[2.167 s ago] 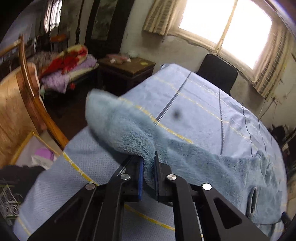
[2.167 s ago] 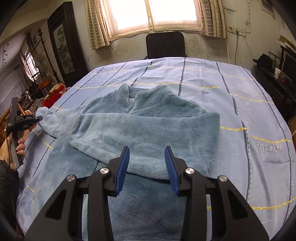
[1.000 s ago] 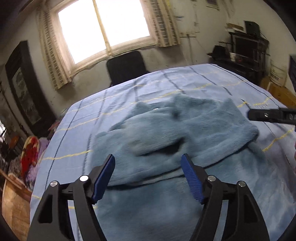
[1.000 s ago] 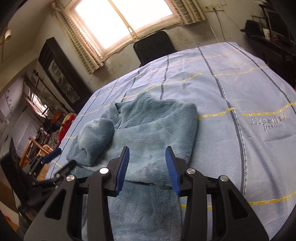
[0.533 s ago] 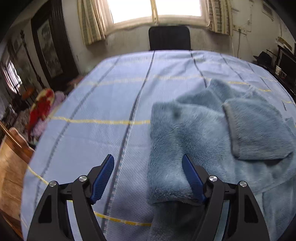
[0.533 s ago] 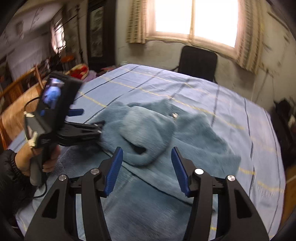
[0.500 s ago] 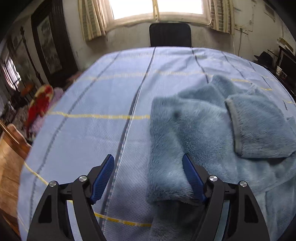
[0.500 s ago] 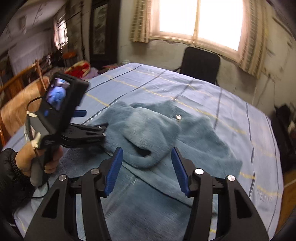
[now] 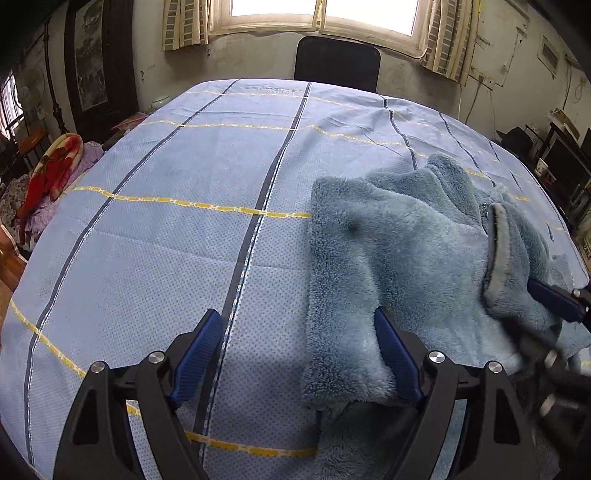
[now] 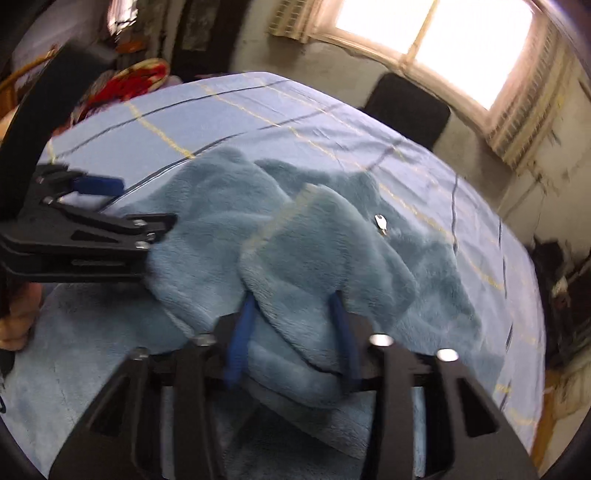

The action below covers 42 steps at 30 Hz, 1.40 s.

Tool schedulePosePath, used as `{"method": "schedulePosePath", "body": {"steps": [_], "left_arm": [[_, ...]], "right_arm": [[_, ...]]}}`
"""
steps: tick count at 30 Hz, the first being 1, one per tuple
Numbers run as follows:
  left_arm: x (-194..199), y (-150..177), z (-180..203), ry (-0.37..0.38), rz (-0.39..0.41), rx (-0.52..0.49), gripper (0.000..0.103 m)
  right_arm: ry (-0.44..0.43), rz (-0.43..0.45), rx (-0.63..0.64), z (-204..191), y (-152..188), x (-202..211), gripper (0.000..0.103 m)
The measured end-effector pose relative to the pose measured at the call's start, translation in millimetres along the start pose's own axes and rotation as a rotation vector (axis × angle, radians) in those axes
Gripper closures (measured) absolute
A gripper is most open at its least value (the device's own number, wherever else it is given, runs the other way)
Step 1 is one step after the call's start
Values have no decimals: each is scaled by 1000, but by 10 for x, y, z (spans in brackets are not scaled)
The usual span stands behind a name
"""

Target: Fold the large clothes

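Observation:
A light blue fleece garment (image 9: 399, 254) lies partly folded on the blue striped bedsheet (image 9: 166, 229); it also shows in the right wrist view (image 10: 317, 258), with a sleeve (image 10: 314, 240) laid across the body and a zipper pull (image 10: 380, 224) showing. My left gripper (image 9: 295, 354) is open, low over the sheet, its right finger under the garment's left folded edge. My right gripper (image 10: 291, 332) is open, its jaws either side of the sleeve end. The right view is blurred.
A black chair (image 9: 336, 62) stands at the far side below the window (image 9: 321, 11). A red and purple blanket pile (image 9: 51, 170) lies off the left edge. Shelves with clutter (image 9: 561, 166) stand at the right. Bare sheet lies left of the garment.
The left gripper let go of the sleeve, which now lies folded across the body, and opened wide at the garment's left edge. The right gripper dropped down onto the sleeve end.

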<state>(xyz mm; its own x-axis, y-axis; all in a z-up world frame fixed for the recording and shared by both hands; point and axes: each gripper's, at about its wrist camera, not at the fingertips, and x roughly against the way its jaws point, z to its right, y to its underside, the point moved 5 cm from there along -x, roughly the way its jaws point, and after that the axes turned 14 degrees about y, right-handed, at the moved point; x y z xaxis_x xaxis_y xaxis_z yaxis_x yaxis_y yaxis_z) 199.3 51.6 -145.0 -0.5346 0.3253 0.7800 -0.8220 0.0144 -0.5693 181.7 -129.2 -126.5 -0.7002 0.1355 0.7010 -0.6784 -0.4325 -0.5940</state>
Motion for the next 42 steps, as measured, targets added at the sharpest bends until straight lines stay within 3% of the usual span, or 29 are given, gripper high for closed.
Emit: {"method": "schedulePosePath", "body": {"steps": [1, 4, 6, 7, 10, 11, 16, 18, 19, 20, 23, 25, 28, 29, 32, 34, 37, 42], "left_arm": [[1, 0, 2, -3, 1, -4, 18], [2, 3, 12, -11, 4, -10, 18], [-3, 5, 15, -13, 6, -11, 18], [-1, 10, 15, -15, 7, -11, 17], [5, 11, 32, -31, 13, -24, 17], [8, 13, 44, -39, 16, -30, 17], [23, 14, 40, -41, 22, -35, 17], [35, 9, 33, -31, 26, -30, 19], [55, 2, 44, -19, 32, -33, 25], [76, 2, 70, -7, 36, -40, 35], [141, -6, 165, -1, 50, -66, 46], [125, 10, 215, -29, 45, -97, 45], [41, 49, 232, -43, 23, -116, 44], [50, 45, 227, -40, 23, -115, 44], [104, 24, 197, -25, 30, -94, 44], [225, -39, 213, -17, 60, -87, 45], [423, -223, 406, 12, 130, -127, 45], [180, -398, 874, 57, 91, -235, 45]], "right_arm": [[-49, -18, -79, 136, 39, 3, 84], [-178, -79, -320, 591, 191, 25, 85], [-211, -123, -460, 901, 344, 11, 84], [-238, -152, -542, 1084, 460, -13, 80], [-319, -186, -688, 1398, 716, -23, 46], [-351, -181, -732, 1474, 788, -9, 42], [-463, -209, -833, 1499, 825, -106, 44], [-410, -190, -812, 1492, 791, -121, 89], [-379, -174, -787, 1484, 758, -98, 96], [-360, -130, -762, 1488, 707, -24, 96], [-318, -28, -683, 1495, 586, 201, 96], [-295, -50, -648, 1477, 634, 152, 95], [-256, -211, -620, 1392, 911, -237, 91], [-264, -215, -617, 1365, 958, -279, 91], [-238, -185, -587, 1375, 933, -166, 82], [-168, -127, -610, 1489, 890, -4, 76], [-101, -35, -550, 1536, 699, 175, 76], [-127, -35, -485, 1274, 362, 6, 76]]}}
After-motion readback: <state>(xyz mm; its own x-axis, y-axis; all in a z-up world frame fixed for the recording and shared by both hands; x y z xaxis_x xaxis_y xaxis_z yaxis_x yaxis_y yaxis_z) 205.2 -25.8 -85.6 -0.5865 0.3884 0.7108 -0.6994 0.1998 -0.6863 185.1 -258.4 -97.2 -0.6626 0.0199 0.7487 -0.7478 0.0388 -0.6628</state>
